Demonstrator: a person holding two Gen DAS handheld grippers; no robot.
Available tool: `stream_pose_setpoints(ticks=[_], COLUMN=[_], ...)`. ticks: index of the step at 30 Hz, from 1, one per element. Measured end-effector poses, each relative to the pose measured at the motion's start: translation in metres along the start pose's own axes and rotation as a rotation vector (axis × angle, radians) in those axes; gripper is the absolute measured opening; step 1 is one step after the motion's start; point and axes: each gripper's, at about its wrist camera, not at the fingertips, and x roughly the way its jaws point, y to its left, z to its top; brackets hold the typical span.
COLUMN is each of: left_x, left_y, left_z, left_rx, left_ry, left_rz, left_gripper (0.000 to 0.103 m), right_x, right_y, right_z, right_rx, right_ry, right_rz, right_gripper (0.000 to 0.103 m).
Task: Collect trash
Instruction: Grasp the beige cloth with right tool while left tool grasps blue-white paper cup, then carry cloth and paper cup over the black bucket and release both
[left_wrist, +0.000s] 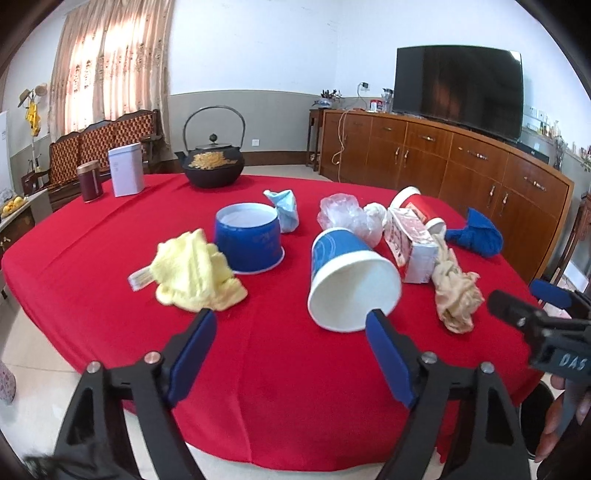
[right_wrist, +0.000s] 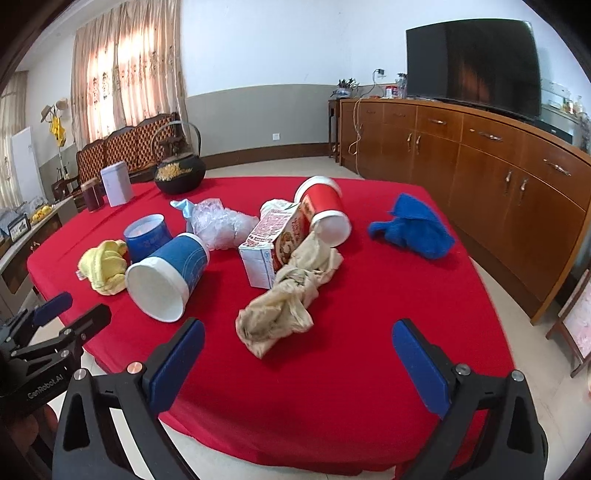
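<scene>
Trash lies on a red tablecloth (left_wrist: 280, 369). A blue paper cup (left_wrist: 351, 277) (right_wrist: 166, 277) lies on its side, mouth toward me. A second blue cup (left_wrist: 249, 238) (right_wrist: 146, 232) stands upside down. There is also a red cup on its side (left_wrist: 417, 206) (right_wrist: 325, 210), a carton (left_wrist: 410, 247) (right_wrist: 273, 243), crumpled clear plastic (left_wrist: 343, 214) (right_wrist: 221, 223), a beige rag (left_wrist: 456, 291) (right_wrist: 288, 299), a yellow cloth (left_wrist: 195, 273) (right_wrist: 105, 266) and a blue cloth (left_wrist: 476, 232) (right_wrist: 413, 225). My left gripper (left_wrist: 291, 317) is open, just short of the lying blue cup. My right gripper (right_wrist: 299, 332) is open, near the beige rag.
A black iron teapot (left_wrist: 214, 162) (right_wrist: 179, 173), a white tin (left_wrist: 125, 170) and a dark jar (left_wrist: 89, 181) stand at the table's far side. A wooden sideboard (left_wrist: 443, 155) with a TV (left_wrist: 458, 85) runs along the right wall. A wooden sofa (left_wrist: 103, 144) stands behind the table.
</scene>
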Motion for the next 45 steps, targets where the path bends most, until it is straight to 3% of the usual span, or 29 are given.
stream_pose_setpoints(ticks=[2, 10, 14, 16, 17, 19, 22, 27, 45], left_x=[0.009, 0.036, 0.047, 0.051, 0.053, 0.056, 0.049, 0.036, -0.016], left_y=[0.0, -0.005, -0.009, -0.011, -0.012, -0.013, -0.017, -0.026, -0.066], left_z=[0.002, 0.005, 0.003, 0.002, 0.001, 0.0, 0.003, 0.006, 0.013], left_rx=[0.004, 0.003, 0.004, 0.007, 0.007, 0.002, 0.004, 0.025, 0.037], left_ry=[0.007, 0.034, 0.059, 0.069, 0.073, 0.092, 0.062, 0.034, -0.028], left_rz=[-0.005, -0.033, -0.051, -0.059, -0.064, -0.078, -0.075, -0.093, -0.174], left_gripper=[0.081, 0.074, 0.064, 0.056, 0.046, 0.013, 0.005, 0.003, 0.003], right_x=[0.016, 0.057, 0.064, 0.066, 0.066, 0.065, 0.06, 0.049, -0.034], right_y=[0.004, -0.004, -0.008, -0.011, -0.013, -0.016, -0.02, -0.03, -0.081], right_z=[0.002, 0.0, -0.004, -0.005, -0.006, -0.006, -0.006, -0.006, -0.013], right_rx=[-0.015, 0.01, 0.026, 0.031, 0.036, 0.043, 0.054, 0.066, 0.092], right_ry=[0.018, 0.089, 0.097, 0.105, 0.107, 0.102, 0.087, 0.065, -0.033], right_rz=[0.0, 0.009, 0.005, 0.008, 0.015, 0.024, 0.033, 0.039, -0.046], right_gripper=[0.101, 0.075, 0.064, 0.056, 0.048, 0.035, 0.024, 0.019, 0.019])
